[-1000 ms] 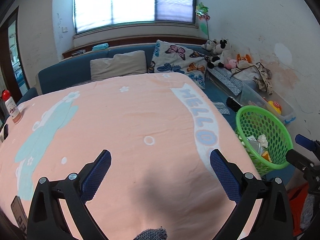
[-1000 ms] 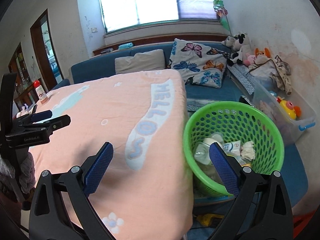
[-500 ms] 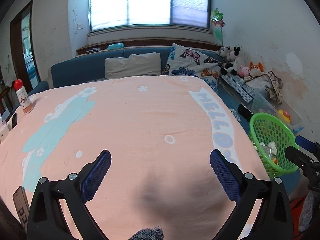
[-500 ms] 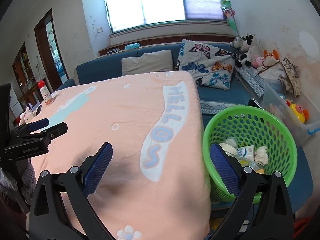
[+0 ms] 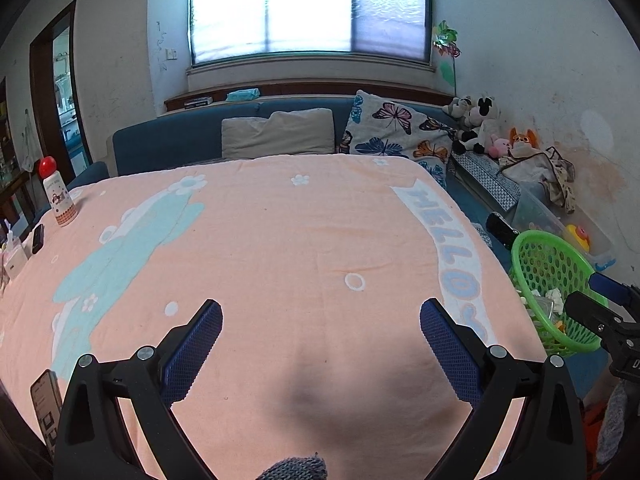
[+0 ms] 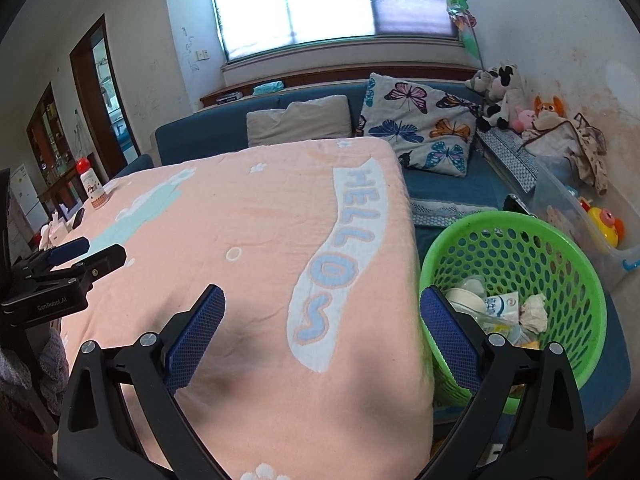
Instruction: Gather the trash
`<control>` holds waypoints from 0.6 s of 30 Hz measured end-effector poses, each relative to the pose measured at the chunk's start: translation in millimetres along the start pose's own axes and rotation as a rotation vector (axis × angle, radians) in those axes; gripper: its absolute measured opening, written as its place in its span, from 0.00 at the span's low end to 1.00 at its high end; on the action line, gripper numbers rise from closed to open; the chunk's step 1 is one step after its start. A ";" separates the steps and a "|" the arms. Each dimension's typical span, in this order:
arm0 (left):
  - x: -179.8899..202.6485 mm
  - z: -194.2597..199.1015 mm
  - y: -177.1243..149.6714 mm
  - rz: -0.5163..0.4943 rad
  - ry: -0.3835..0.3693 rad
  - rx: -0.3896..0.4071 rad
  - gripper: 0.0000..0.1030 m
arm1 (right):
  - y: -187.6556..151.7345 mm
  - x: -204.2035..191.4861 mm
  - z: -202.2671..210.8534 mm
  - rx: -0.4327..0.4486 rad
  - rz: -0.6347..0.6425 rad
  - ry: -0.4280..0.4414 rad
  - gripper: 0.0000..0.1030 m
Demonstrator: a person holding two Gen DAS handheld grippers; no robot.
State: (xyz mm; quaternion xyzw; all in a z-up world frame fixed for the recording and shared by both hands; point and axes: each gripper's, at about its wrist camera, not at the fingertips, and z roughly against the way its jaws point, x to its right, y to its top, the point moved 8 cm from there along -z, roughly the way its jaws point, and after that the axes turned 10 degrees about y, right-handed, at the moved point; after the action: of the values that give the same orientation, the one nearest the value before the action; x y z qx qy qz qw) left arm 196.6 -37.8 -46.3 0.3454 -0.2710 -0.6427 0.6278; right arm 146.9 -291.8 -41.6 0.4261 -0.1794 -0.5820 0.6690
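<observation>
Beside the table's right edge: green basket (image 6: 516,248), a round mesh tub standing upright on the floor, mouth facing up, with no clear long axis.
Trash: crumpled white paper (image 6: 534,312), a small carton (image 6: 500,306) and pale plastic pieces lie in the basket's bottom; which way each one points is hard to tell.
Right gripper (image 6: 322,320): held low over the table's near right corner, fingers pointing toward the sofa, jaws spread wide with nothing between them; its right finger overlaps the basket's near rim in the right wrist view.
Left gripper (image 5: 320,330): held level over the near middle of the table, fingers pointing toward the window, jaws spread wide and empty.
Table cover: peach blanket (image 5: 280,240) with a pale band reading HELLO along its right side.
Far left of table: white bottle with red cap (image 5: 56,196), standing upright.
Near left edge: phone (image 5: 46,404) lying flat.
Behind table: blue sofa (image 6: 192,136) with a butterfly cushion (image 6: 416,124).
</observation>
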 end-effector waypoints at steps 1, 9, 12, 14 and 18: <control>-0.6 -0.2 -0.1 0.002 0.001 0.000 0.93 | 0.4 -0.5 -0.8 0.000 0.001 0.002 0.95; -4.4 -3.1 -0.5 0.011 0.013 -0.005 0.93 | 1.1 -3.6 -6.0 -0.002 0.004 0.015 0.95; -5.7 -4.3 -1.9 0.013 0.021 -0.008 0.93 | 0.6 -4.3 -8.3 -0.006 -0.001 0.020 0.95; -6.7 -4.3 -1.8 0.014 0.026 -0.006 0.93 | 0.8 -5.0 -9.2 -0.007 0.000 0.021 0.95; -7.3 -6.0 -2.6 0.020 0.031 -0.011 0.93 | 0.5 -6.2 -10.8 -0.008 -0.002 0.027 0.95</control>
State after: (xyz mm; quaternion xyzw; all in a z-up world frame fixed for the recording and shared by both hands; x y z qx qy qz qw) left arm 199.5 -29.8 -51.2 0.3492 -0.2611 -0.6326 0.6401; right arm 153.6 -282.1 -45.7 0.4312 -0.1678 -0.5776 0.6725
